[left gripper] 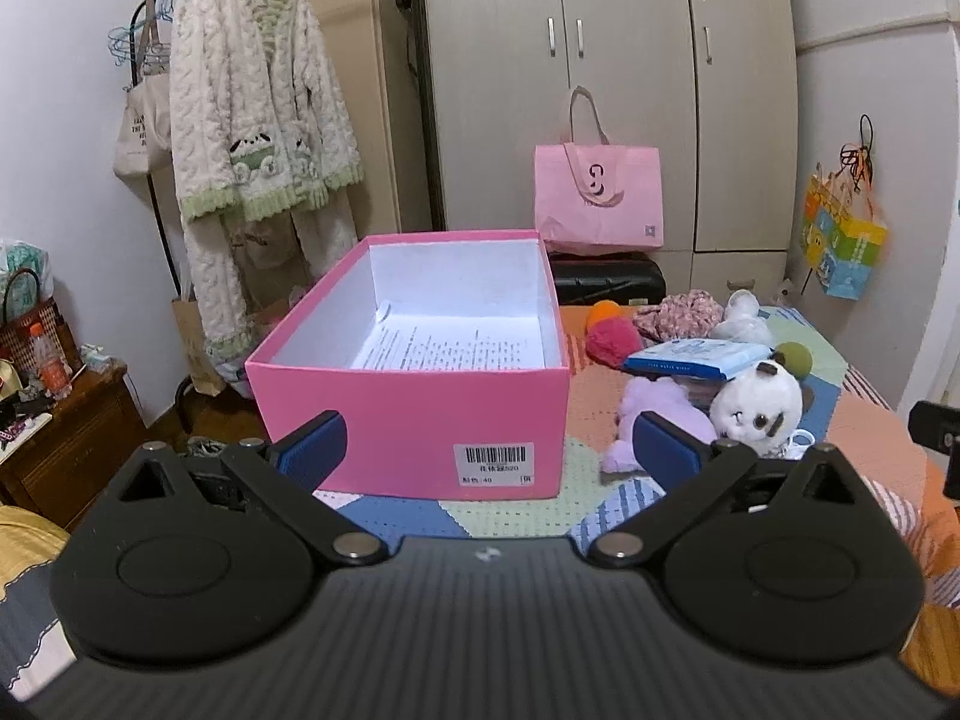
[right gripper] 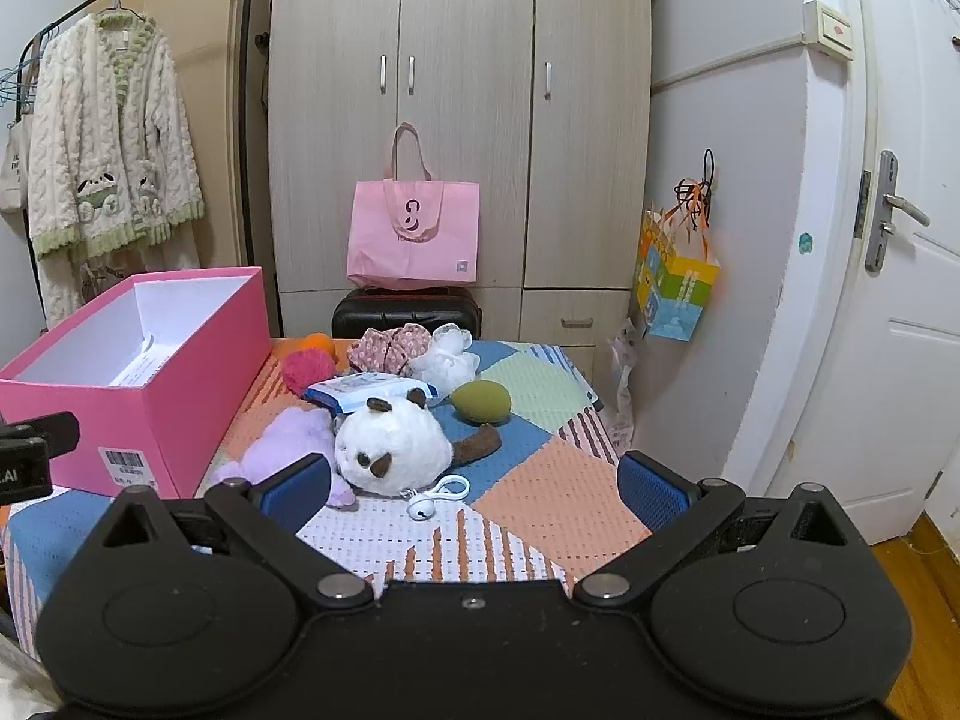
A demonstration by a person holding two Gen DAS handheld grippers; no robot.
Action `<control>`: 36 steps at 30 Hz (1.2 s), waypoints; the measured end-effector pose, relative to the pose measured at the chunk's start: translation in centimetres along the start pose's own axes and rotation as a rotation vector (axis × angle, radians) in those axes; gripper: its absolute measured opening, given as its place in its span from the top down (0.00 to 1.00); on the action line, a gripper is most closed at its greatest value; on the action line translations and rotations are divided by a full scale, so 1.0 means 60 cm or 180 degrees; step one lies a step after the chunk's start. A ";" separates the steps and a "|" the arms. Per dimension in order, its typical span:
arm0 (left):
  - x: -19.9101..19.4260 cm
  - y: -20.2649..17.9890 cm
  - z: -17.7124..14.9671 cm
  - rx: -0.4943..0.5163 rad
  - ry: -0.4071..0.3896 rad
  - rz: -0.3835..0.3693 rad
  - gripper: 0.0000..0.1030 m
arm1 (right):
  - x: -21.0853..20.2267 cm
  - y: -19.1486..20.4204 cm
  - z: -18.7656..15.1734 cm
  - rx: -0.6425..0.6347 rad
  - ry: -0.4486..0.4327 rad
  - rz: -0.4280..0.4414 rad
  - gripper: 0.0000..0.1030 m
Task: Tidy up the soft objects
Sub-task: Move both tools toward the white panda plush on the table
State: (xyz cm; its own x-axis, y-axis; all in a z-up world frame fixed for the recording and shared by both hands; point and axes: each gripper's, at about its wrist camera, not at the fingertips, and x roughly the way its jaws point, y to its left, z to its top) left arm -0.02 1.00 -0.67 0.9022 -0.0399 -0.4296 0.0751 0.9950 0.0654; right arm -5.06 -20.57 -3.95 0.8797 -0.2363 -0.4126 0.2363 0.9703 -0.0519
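Observation:
An open pink box (left gripper: 414, 414) (right gripper: 174, 396) stands on the patchwork table, with only a printed sheet inside. To its right lie soft things: a white panda plush (right gripper: 390, 444) (left gripper: 756, 411), a lilac plush (right gripper: 294, 438) (left gripper: 657, 405), a red pompom (right gripper: 308, 369), an orange ball (right gripper: 319, 343), a floral cloth (right gripper: 390, 345), a white fluffy toy (right gripper: 447, 360), a green sponge (right gripper: 481, 401) and a wipes pack (right gripper: 366, 391). My left gripper (left gripper: 492, 456) is open and empty, facing the box. My right gripper (right gripper: 474, 489) is open and empty, just short of the panda.
The table's patchwork cover (right gripper: 540, 498) ends at the right near a white door (right gripper: 888, 330). A pink tote bag (right gripper: 414, 234) sits on a black case behind the table. A robe (left gripper: 258, 120) hangs on a rack at the left. A wooden nightstand (left gripper: 66, 432) stands lower left.

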 end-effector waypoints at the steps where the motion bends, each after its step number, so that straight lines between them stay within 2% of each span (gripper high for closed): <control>1: 0.000 0.000 -0.001 0.0007 0.0007 0.0004 0.00 | 0.000 0.000 -0.001 -0.0001 0.0002 0.0001 0.00; 11: -0.002 -0.005 -0.006 0.0093 0.0049 -0.0036 0.00 | -0.001 -0.002 -0.007 -0.0023 0.0025 0.0006 0.00; 28: 0.012 -0.001 -0.010 0.0037 0.0216 -0.0117 0.00 | 0.001 0.001 -0.009 -0.0090 0.0063 0.0036 0.00; 34: 0.013 -0.001 -0.009 0.0027 0.0227 -0.0127 0.00 | -0.005 -0.003 -0.007 -0.0146 0.0079 0.0188 0.00; 36: 0.010 -0.001 -0.004 0.0031 0.0232 -0.0198 0.00 | -0.009 -0.006 -0.002 -0.0167 0.0069 0.0298 0.00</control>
State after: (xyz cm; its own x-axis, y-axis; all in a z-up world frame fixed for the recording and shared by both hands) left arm 0.41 0.96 -1.16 0.8623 -0.0944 -0.4975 0.1345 0.9899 0.0453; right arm -5.68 -20.79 -3.85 0.8877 -0.1439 -0.4374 0.1311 0.9896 -0.0594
